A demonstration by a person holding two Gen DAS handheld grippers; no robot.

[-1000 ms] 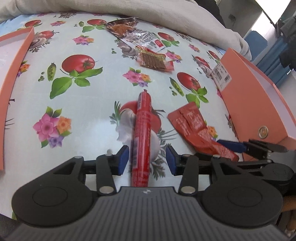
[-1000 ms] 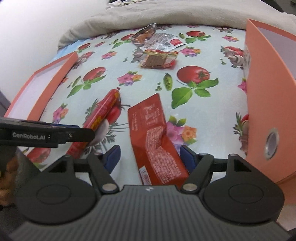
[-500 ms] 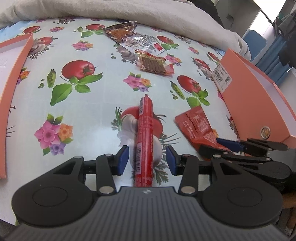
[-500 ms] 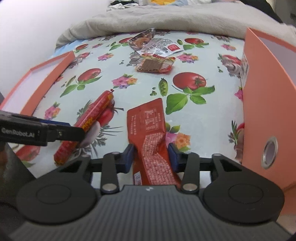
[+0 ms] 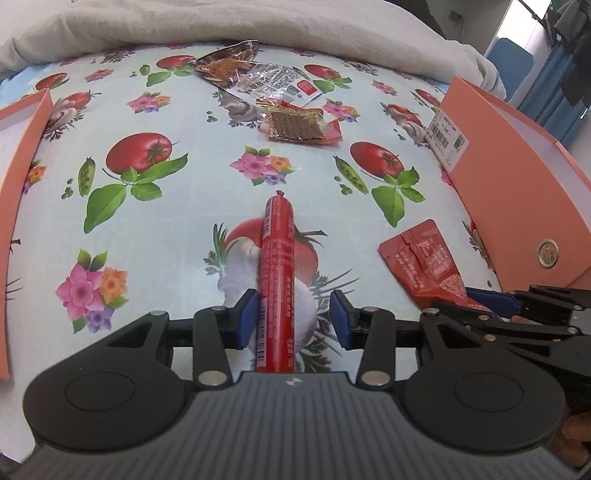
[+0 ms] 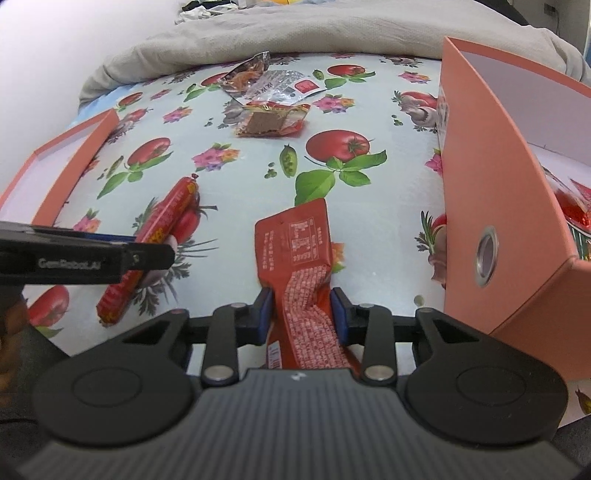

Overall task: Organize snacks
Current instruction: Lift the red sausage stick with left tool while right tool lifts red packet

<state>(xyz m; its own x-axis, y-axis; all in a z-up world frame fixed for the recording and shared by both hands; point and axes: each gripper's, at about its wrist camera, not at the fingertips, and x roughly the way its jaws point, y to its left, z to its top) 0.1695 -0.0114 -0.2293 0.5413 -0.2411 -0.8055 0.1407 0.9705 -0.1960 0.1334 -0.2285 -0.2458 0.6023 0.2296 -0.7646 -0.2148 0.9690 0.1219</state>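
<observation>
Snacks lie scattered on a table under a tomato-and-flower oilcloth [image 5: 155, 236]. Red sausage stick [image 5: 277, 280] lies lengthwise between the blue pads of the left gripper [image 5: 293, 319] — left pad touching its side, right pad standing clear with a gap, so jaws part-open and not clamped. Red flat packet [image 6: 303, 269] sits between the fingers of the right gripper [image 6: 302, 314]; those jaws have just been closing, and both pads now press the packet's crumpled near end — held, pinched narrow. Packet's far end rests flat on the cloth. Orange box [image 6: 491, 192] stands open just to the right of the packet, some red wrappers inside. Orange lid [image 6: 62, 166] lies at the far left edge. Further back, three more packets: a brown-strip snack [image 5: 299, 127], a silver wrapper [image 5: 280, 79], a dark wrapper [image 5: 225, 64]. Grey blanket [image 5: 221, 22] behind.
</observation>
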